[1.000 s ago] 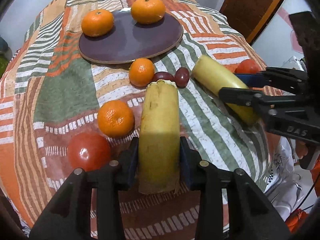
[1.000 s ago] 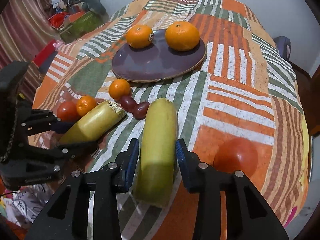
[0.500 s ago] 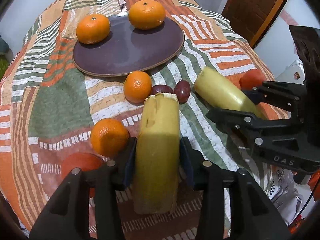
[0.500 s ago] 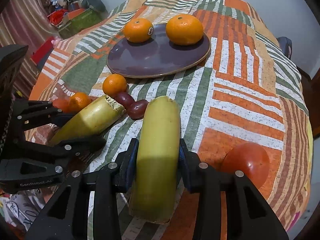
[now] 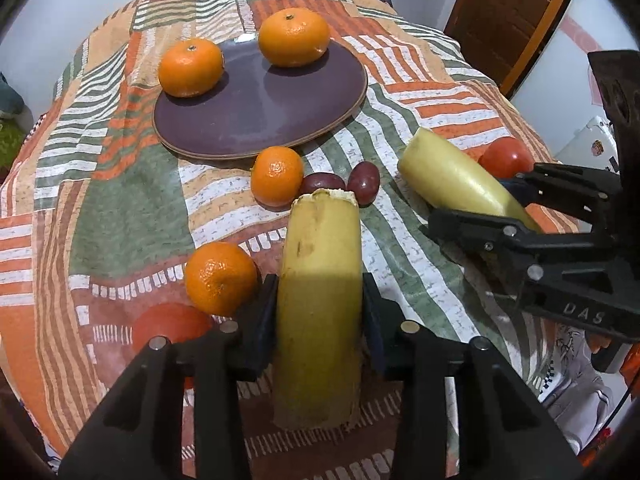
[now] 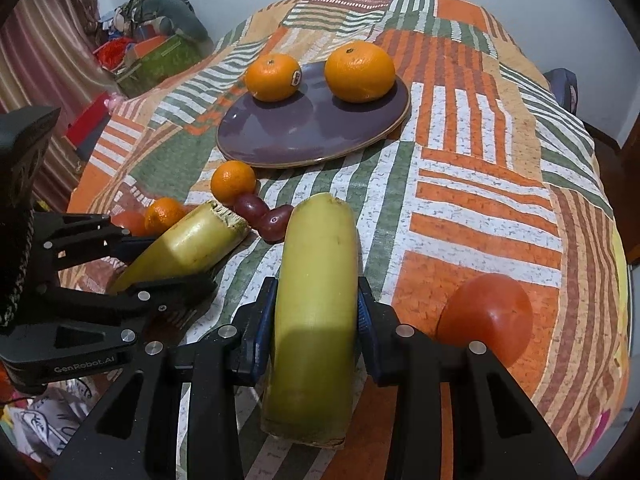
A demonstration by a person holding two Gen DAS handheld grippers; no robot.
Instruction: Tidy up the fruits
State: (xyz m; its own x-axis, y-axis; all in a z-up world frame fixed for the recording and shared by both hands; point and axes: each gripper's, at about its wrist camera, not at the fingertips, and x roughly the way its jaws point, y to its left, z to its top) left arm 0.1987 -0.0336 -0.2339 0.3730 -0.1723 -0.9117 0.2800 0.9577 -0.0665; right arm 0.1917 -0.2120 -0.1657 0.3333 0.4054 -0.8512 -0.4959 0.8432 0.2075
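The left gripper (image 5: 320,312) has its jaws closed on a yellow banana piece (image 5: 320,304), pads pressing both sides; the jaws have just been closing a little on it. The piece juts forward over the tabletop (image 5: 132,200), its torn end near two grapes (image 5: 344,184). The right gripper (image 6: 316,316) grips a greener banana piece (image 6: 316,300) the same way, jaws narrowed onto its sides.

In the left view, the right gripper comes in from the right edge with its piece beside a tomato (image 5: 506,156). In the right view, the left gripper comes in from the left.

Just beside the grapes lies a small orange (image 5: 277,176). Another orange (image 5: 220,278) sits beside the left gripper's pad, with a second tomato (image 5: 168,324) just behind it.

Farther back, a purple plate (image 5: 272,112) carries two oranges (image 5: 294,37) near its far rim, apart from each other. A patchwork cloth (image 6: 480,184) in orange, green and white covers the tabletop. A wooden door (image 5: 508,16) stands at upper right in the left view.
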